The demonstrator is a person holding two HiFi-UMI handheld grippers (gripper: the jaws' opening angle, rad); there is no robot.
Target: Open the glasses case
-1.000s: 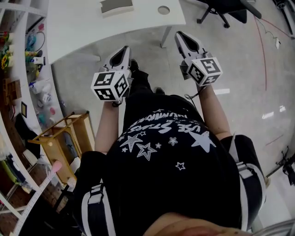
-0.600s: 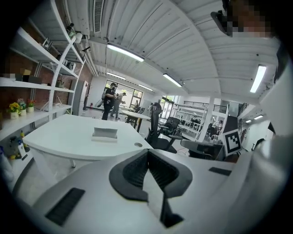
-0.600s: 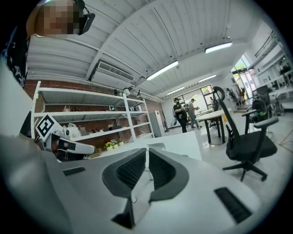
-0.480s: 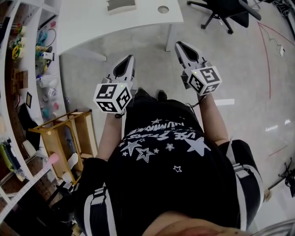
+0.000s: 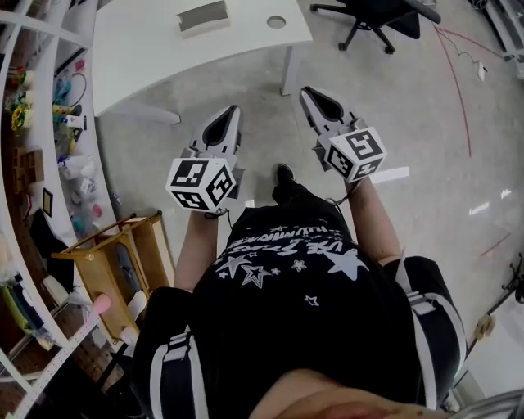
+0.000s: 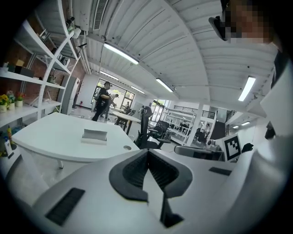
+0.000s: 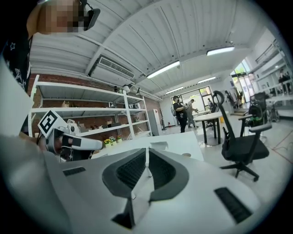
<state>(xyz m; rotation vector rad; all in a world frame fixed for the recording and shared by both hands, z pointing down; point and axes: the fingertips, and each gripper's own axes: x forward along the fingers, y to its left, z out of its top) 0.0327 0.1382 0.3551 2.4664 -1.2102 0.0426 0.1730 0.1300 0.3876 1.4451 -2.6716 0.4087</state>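
The glasses case (image 5: 202, 15) is a grey oblong box lying shut on the white table (image 5: 147, 49) at the top of the head view. It also shows in the left gripper view, case (image 6: 94, 135), and small in the right gripper view, case (image 7: 159, 145). My left gripper (image 5: 232, 110) and right gripper (image 5: 307, 92) are held side by side over the floor, short of the table and pointing toward it. Both are shut with nothing between the jaws, as the left gripper (image 6: 147, 151) and the right gripper (image 7: 147, 150) show in their own views.
A black office chair (image 5: 372, 16) stands right of the table. White shelves (image 5: 49, 123) with small items line the left side, with a wooden rack (image 5: 115, 245) in front. The tabletop has a round cable hole (image 5: 277, 22). People (image 6: 103, 98) stand far behind.
The person has stepped forward, and both grippers have come nearer the table and risen slightly. Their jaws have stayed shut.
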